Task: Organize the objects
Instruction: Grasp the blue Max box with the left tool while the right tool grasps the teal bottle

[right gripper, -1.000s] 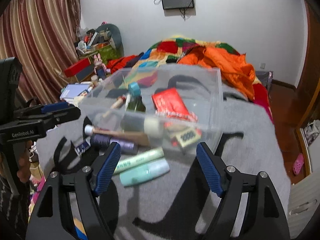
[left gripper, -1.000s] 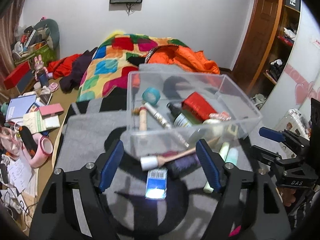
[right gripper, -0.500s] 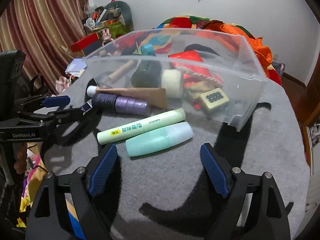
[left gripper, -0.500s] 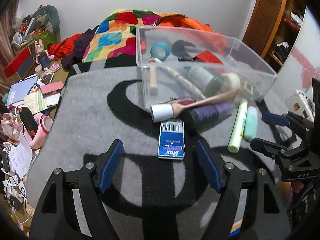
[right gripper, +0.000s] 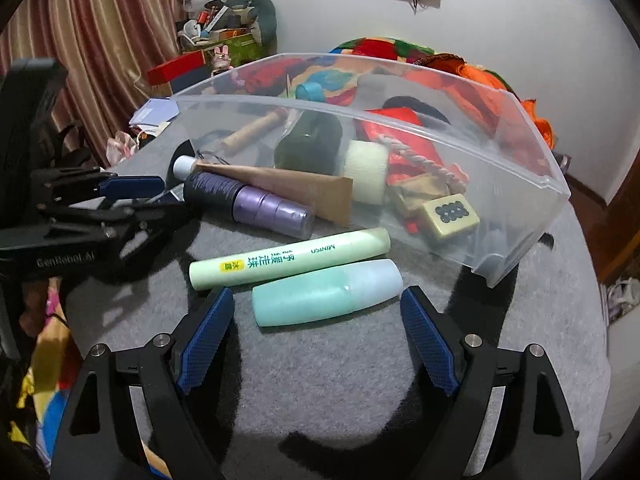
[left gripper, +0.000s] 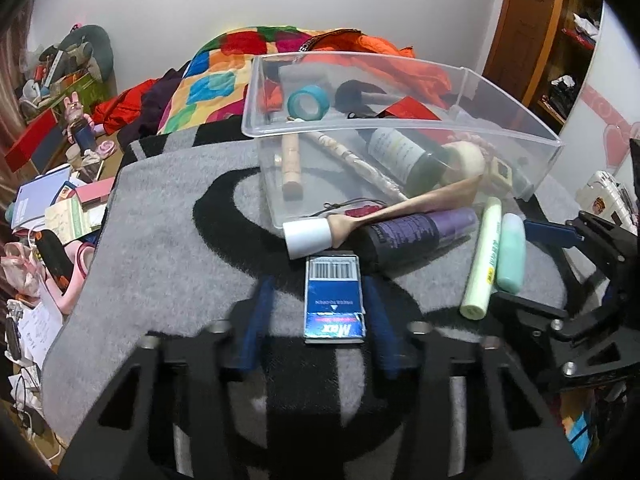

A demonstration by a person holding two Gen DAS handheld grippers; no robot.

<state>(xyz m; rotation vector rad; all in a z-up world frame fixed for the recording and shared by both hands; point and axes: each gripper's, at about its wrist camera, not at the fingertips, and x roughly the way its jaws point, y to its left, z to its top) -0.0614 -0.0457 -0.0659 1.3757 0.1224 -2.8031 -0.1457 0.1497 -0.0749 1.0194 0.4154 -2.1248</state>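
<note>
The left tongs [left gripper: 316, 312] have just been closing around a blue box [left gripper: 334, 300], just in front of the clear bin [left gripper: 404, 128]; touch cannot be told. The right tongs [right gripper: 316, 336] are spread before a mint bottle [right gripper: 326, 298].

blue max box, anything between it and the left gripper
Nothing visible. The blue Max box lies flat on the grey mat already between the left gripper's fingers, whose jaws have just been closing. Whether the pads press it yet is unclear.
</note>
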